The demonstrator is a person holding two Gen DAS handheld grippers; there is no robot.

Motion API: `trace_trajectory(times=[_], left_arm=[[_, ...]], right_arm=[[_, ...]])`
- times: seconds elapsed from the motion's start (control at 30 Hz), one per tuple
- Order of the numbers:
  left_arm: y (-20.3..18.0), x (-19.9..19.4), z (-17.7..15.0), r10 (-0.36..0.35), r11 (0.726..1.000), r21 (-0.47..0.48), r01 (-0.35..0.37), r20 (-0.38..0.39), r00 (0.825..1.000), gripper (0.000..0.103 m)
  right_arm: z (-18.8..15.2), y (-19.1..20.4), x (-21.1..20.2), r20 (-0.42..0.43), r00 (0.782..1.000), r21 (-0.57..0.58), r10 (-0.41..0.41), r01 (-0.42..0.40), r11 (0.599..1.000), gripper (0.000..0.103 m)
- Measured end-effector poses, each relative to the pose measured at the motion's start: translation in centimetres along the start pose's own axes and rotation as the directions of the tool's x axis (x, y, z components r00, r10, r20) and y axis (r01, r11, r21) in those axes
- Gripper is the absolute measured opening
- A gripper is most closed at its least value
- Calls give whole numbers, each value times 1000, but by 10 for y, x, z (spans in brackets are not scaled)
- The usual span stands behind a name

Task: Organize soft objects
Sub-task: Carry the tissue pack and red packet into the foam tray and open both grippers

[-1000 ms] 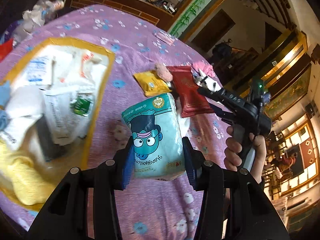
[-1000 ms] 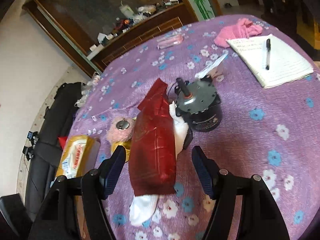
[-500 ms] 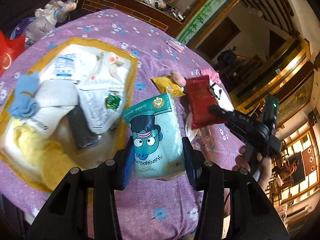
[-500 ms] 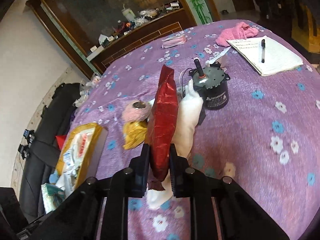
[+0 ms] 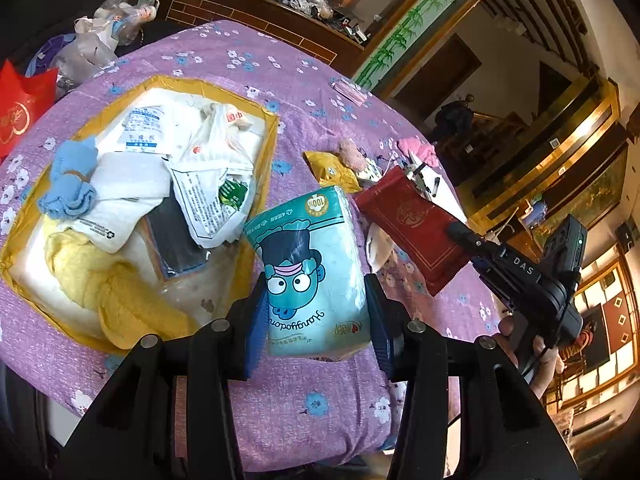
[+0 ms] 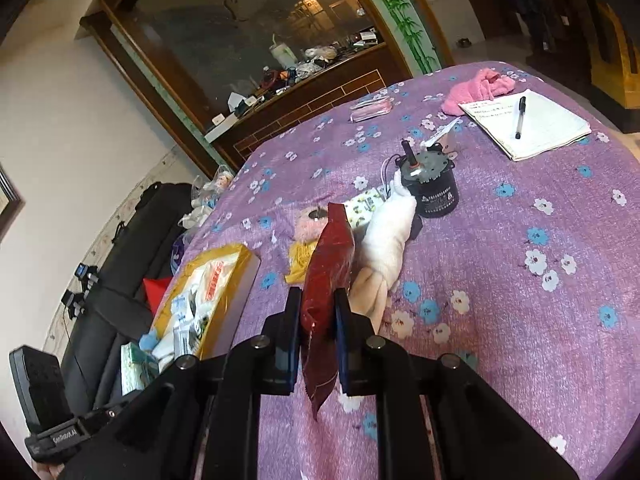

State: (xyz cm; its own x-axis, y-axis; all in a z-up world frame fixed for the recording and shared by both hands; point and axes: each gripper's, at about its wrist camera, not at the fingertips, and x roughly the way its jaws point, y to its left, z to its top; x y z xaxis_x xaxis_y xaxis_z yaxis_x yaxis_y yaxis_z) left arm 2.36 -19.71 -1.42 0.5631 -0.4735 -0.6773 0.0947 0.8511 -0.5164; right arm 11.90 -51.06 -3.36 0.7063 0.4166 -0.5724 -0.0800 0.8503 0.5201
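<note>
now each hand-held gripper clamps something: teal tissue pack, red packet

White sock: red packet is covering its left side.
Notebook: handwriting is reading too small to make out.
Black item in box: papers are hiding its top.

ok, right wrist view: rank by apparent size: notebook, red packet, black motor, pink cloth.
1. red packet, though it sits closest to the lens, clamped in the right gripper, so its lead is inflated.
2. notebook.
3. black motor.
4. pink cloth, partly hidden behind the notebook; its rank below the motor is unsure.
</note>
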Motion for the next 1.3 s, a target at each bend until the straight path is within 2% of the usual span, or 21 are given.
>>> trace_trajectory(times=[0.23,0.33,0.4,0.47,0.63,0.9,1.07,1.3], left_arm=[[0,-7,6,4,1000,0,-4,12,1000,44],[3,-15,11,30,1000,-6,-30,23,999,44],[6,-23,15,66,998,9,-66,37,997,44],[11,-28,19,70,998,3,-70,33,997,44],[25,-44,34,105,994,13,-105,50,993,44],[56,-49,71,170,984,35,-172,59,984,44],[79,-29,90,204,978,35,-205,15,979,44],[101,11,115,230,971,74,-226,-63,971,44]], right_arm=[[-2,4,-31,72,995,20,73,-74,997,12],[1,19,-47,119,987,-9,107,-107,994,12],[2,33,-52,129,983,-41,127,-123,992,12],[0,45,-52,121,979,-64,164,-157,986,12],[-5,83,-21,41,971,-105,237,-231,967,12],[-12,131,47,-75,956,-94,282,-288,953,12],[-9,145,75,-103,950,-59,295,-302,951,12],[-7,162,110,-104,960,-62,261,-268,962,12]])
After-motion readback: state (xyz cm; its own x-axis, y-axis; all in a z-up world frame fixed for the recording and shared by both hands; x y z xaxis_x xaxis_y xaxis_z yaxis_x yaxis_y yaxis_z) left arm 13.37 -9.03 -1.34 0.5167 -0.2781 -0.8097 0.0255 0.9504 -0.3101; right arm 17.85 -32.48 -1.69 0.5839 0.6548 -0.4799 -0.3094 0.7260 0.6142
